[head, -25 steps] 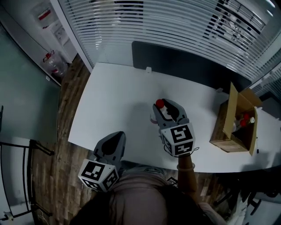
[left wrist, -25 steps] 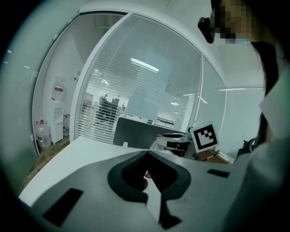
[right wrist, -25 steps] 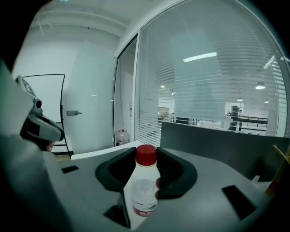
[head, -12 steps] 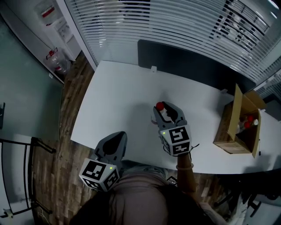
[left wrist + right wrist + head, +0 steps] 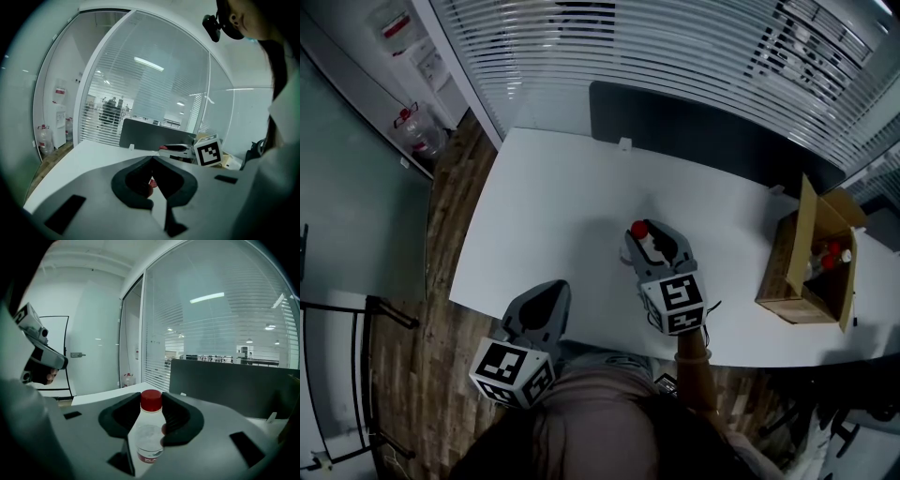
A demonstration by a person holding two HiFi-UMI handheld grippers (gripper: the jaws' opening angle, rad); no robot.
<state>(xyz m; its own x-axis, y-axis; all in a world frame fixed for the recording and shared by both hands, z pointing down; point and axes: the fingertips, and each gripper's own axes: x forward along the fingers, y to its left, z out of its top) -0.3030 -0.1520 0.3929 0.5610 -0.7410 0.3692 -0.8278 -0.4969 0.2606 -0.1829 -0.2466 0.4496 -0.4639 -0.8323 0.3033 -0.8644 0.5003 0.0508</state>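
Note:
A small clear bottle with a red cap (image 5: 638, 230) stands upright between my right gripper's (image 5: 654, 236) jaws over the middle of the white table (image 5: 544, 206). In the right gripper view the bottle (image 5: 150, 432) fills the gap, both pads pressed against it below the cap, so the right gripper (image 5: 151, 420) is shut on it. My left gripper (image 5: 550, 292) hangs at the table's near edge, left of the right one. Its jaws meet at their tips, and the left gripper (image 5: 151, 161) holds nothing. The right gripper's marker cube (image 5: 208, 150) shows beyond them.
An open cardboard box (image 5: 811, 258) with red-capped bottles sits at the table's right end. A dark partition panel (image 5: 694, 131) runs along the far edge, with a blind-covered glass wall behind. Water jugs (image 5: 417, 136) stand on the wood floor at left.
The right gripper has swung slightly left with the bottle still in its jaws. The left gripper has hardly moved and stays shut.

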